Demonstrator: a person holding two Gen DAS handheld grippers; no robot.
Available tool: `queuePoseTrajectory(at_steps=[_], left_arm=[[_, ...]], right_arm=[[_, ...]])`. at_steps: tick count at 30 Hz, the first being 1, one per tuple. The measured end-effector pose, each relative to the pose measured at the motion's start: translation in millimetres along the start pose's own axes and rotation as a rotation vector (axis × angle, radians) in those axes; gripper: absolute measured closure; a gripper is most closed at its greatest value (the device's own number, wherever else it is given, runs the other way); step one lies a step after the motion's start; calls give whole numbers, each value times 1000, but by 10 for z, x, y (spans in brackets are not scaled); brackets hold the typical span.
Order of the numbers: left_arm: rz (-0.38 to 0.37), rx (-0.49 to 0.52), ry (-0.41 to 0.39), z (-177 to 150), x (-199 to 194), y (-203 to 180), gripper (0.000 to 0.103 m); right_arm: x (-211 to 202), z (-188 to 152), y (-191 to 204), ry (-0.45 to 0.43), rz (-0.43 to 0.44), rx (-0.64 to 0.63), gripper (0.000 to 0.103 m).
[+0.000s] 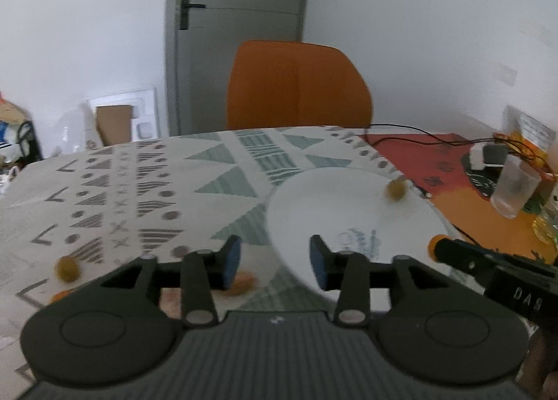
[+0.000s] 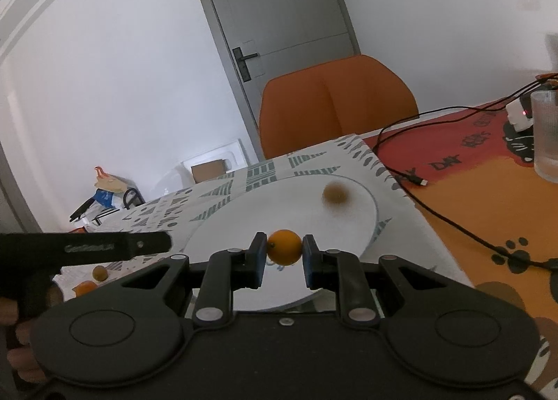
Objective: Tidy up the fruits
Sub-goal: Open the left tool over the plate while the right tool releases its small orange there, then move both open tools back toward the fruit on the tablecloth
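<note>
The surface (image 1: 146, 190) wears a pale cloth printed with grey and green triangles, dashes and dots; off to the right it gives way to an orange and red mat (image 2: 488, 197) with black paw prints and lettering. A black cable (image 2: 429, 211) snakes across that mat, and a ribbed clear glass (image 2: 547, 135) stands near its far edge. Behind the surface is an orange chair (image 1: 296, 86), then a grey door (image 1: 240, 9) with a dark handle in a white wall.

A white plate (image 2: 244, 215) lies on the cloth, with a blurred brownish fruit (image 2: 334, 192) near its far rim. The right tongs (image 2: 283, 253) are clamped on a small orange (image 2: 284, 247) above the plate's near part. The left tongs (image 1: 275, 260) stand apart, empty, over the plate's left edge. More small fruits (image 1: 68, 269) lie on the cloth to the left.
</note>
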State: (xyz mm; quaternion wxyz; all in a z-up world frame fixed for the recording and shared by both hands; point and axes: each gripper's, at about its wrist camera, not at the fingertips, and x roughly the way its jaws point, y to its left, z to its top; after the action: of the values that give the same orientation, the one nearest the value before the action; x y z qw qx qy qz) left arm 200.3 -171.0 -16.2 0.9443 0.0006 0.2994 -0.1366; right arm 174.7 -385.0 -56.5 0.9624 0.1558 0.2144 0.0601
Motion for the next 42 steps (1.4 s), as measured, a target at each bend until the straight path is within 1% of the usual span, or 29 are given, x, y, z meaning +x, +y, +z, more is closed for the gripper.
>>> queuePoseTrajectory(at_steps=[1,2,4,5,6,7,10,13,14,18,20,21,25,29,34,42], left_arm=[[15,-5,-6,-11,-40,49,48],[27,-12,-12,-22,-79,95,45],[49,-30,-21,-46,-158,197,37],[59,-38,-23,-58,-188,242,35],[68,-46,-26,-69,-219,288,31],[80,-53,-29,-82,-253,331,27],[112,-64,-41,-125,-348,440,22],[125,-79,-49,-173,-447,560,19],[131,-86,-51,-191,-480,599,18],[160,-119,-67,-251,-603,744,15],[169,-131,-75,-285,-666,818,13],[173,-134,-77,-301,-693,846,13],[198,-146,-83,-362,-797,949,13],[207,-173,-72,-425,-879,1064,13],[219,-196,-66,-516,-969,1181,13],[235,-205,-64,-653,-1046,1301,13]], right_arm=[[13,-4,19,1,-3,-3,83],[24,-7,36,3,-6,-6,82],[37,-17,76,3,-13,-7,75],[38,-26,102,2,-21,-10,67],[35,-34,126,1,-23,-14,60],[32,-43,156,1,-21,-17,58],[24,-71,237,5,-16,-23,50],[10,-101,349,-4,-7,-48,34],[5,-107,385,-9,-8,-57,27],[-25,-113,530,-17,12,-82,21],[-44,-117,600,-26,21,-89,10],[-58,-122,636,-35,28,-94,7],[-99,-135,784,-60,69,-114,0],[-80,-148,909,-43,108,-128,0],[-37,-199,1010,-36,118,-125,0],[-4,-303,1159,-18,131,-138,0]])
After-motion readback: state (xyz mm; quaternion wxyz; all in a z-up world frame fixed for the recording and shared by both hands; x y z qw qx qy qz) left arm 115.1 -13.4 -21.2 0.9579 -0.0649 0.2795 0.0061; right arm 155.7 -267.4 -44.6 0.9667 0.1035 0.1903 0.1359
